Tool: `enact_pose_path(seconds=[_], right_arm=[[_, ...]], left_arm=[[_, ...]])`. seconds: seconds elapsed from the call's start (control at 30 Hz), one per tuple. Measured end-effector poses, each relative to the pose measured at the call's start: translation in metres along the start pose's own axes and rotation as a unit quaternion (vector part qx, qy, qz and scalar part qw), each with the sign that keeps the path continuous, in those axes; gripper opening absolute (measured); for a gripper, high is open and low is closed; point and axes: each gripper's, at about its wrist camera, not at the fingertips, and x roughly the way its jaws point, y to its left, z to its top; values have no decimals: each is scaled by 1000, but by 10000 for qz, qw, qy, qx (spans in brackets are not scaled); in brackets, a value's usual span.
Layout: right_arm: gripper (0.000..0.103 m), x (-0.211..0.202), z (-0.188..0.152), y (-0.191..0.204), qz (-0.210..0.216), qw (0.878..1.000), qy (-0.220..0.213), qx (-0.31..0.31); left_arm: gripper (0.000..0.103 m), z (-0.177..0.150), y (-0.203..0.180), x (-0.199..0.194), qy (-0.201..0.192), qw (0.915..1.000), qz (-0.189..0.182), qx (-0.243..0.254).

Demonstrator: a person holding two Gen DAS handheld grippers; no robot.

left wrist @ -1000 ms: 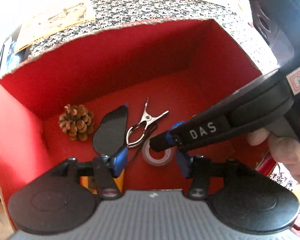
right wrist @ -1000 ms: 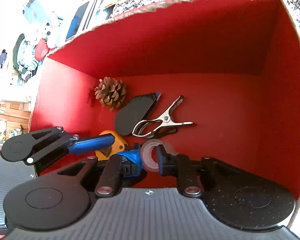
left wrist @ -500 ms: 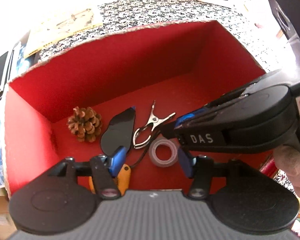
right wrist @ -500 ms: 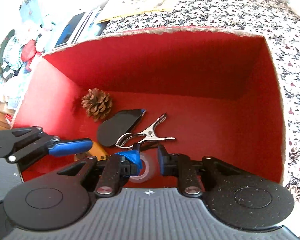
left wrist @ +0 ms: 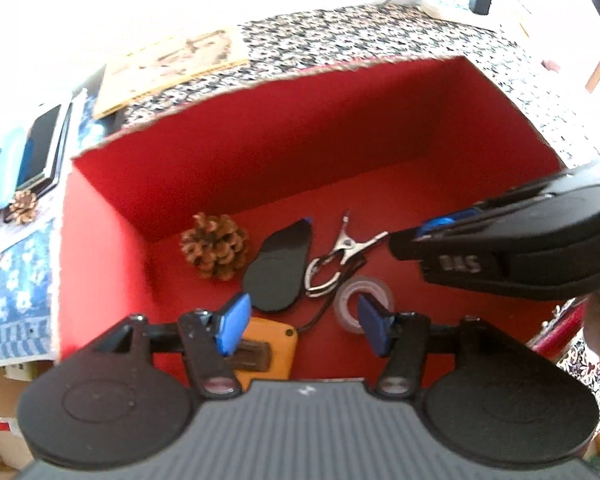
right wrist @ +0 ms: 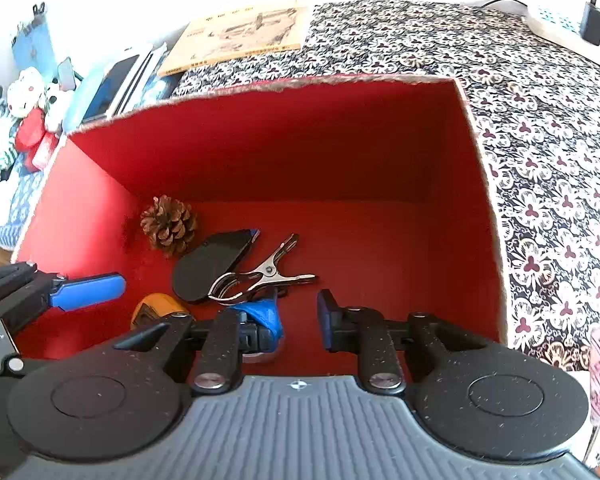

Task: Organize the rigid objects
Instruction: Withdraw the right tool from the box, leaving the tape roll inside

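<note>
Floral cloth (right wrist: 540,128) w/ red box (right wrist: 260,152), scaly pinecone (right wrist: 168,226); both jaws open, right's opening.

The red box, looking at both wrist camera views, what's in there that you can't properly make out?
- Clear tape roll: in the left wrist view a blue finger overlaps it; in the right wrist view it is almost wholly hidden behind the hand-held gripper.
- Orange device: both views show only part; fingers cover the rest, so what it is stays unclear.
- Thin dark cord: its ends cannot be traced.
- White lettering on the other gripper: blurred.
</note>
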Motion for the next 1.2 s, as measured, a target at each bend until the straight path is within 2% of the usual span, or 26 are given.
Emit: enact_pose_path(seconds=[0.37,0.87,1.2], right_arm=[[6,-22,-12,8,-92,9996,-202,186],[8,-54,-30,27,-256,9976,-580,264],[9,-80,-46,40,-125,9959,-878,194]], left_arm=[[60,-6,6,-17,-125,9985,533,-92],[64,-18,19,-45,-374,9959,728,-394],[66,-24,20,-68,-549,9940,770,-546]])
